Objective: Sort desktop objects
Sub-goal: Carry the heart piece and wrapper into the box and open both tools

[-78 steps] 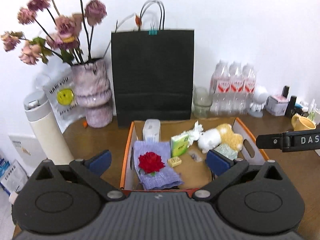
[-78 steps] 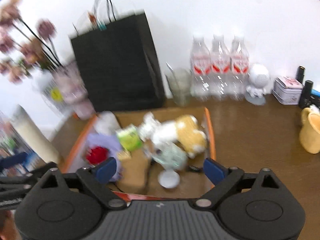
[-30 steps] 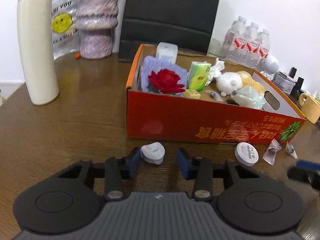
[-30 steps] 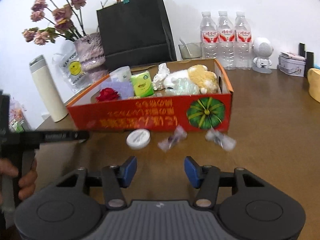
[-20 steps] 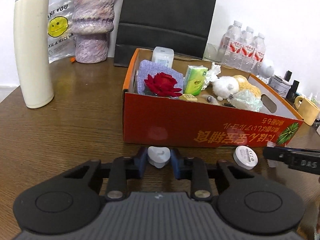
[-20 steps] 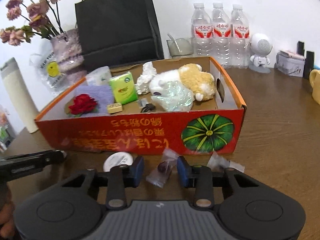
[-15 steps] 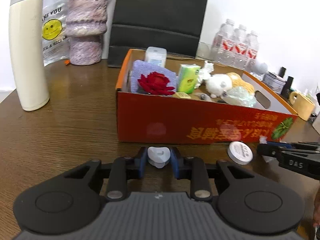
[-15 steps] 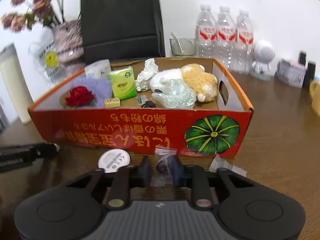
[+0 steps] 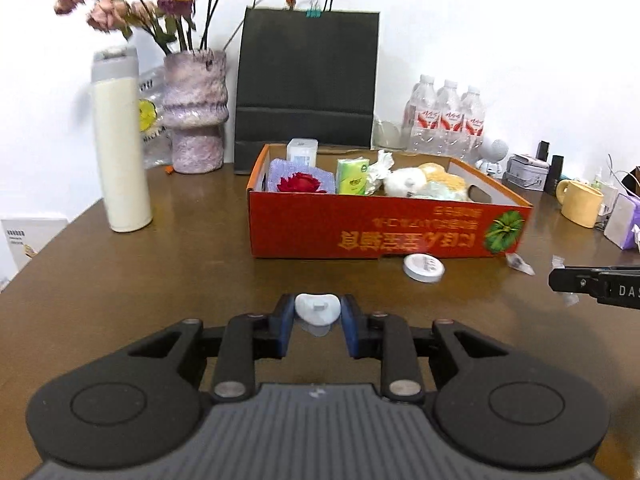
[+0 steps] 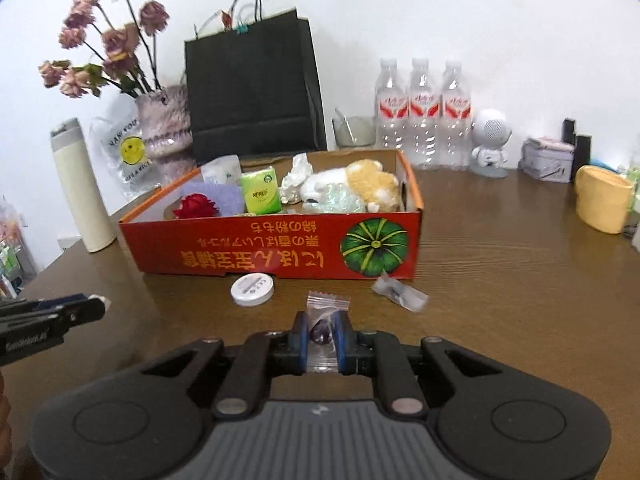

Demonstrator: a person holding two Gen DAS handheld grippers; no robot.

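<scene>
wrapped candy (image 10: 320,330) is clamped in right claw (image 10: 321,334), lower centre of frame, above table (image 10: 500,280); white heart-shaped case (image 9: 316,309) is pinched in left claw (image 9: 316,316), lower centre | round white tin (image 10: 253,289) and second candy (image 10: 398,294) lie before red box (image 10: 276,252), mid-frame

Both views are fisheye wrist cams looking forward and slightly down along their own fingers, low over the brown table (image 9: 168,264), facing the white back wall. The left view sits left of the red box (image 9: 360,224), the right view nearer its pumpkin end (image 10: 374,246). They share the box, black bag (image 10: 252,88), bottles (image 9: 444,120), and each catches the other gripper at its edge.
</scene>
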